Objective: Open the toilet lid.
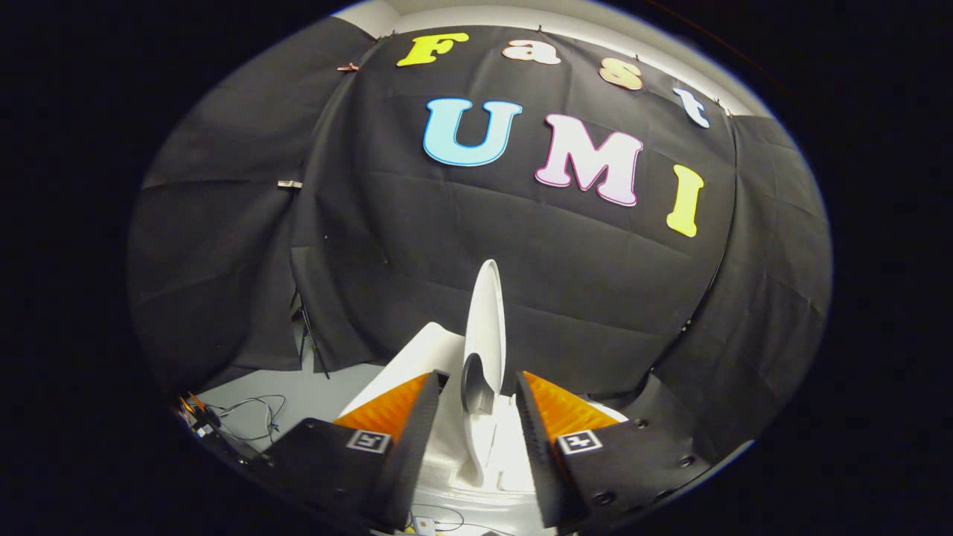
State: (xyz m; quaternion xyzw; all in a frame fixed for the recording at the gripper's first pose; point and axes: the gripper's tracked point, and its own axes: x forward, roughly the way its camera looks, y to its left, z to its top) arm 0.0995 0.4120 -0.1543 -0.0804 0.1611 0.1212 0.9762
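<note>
The toilet lid (485, 320) stands upright, seen edge-on between the fingers of the gripper (480, 398) — spread apart, not pinching it — looks fully raised, job likely done.

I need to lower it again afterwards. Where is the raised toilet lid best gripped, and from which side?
Grip the toilet lid at its thin free edge, coming edge-on from the front. It stands upright between the open hand-held gripper fingers, its flat faces towards each finger.
</note>
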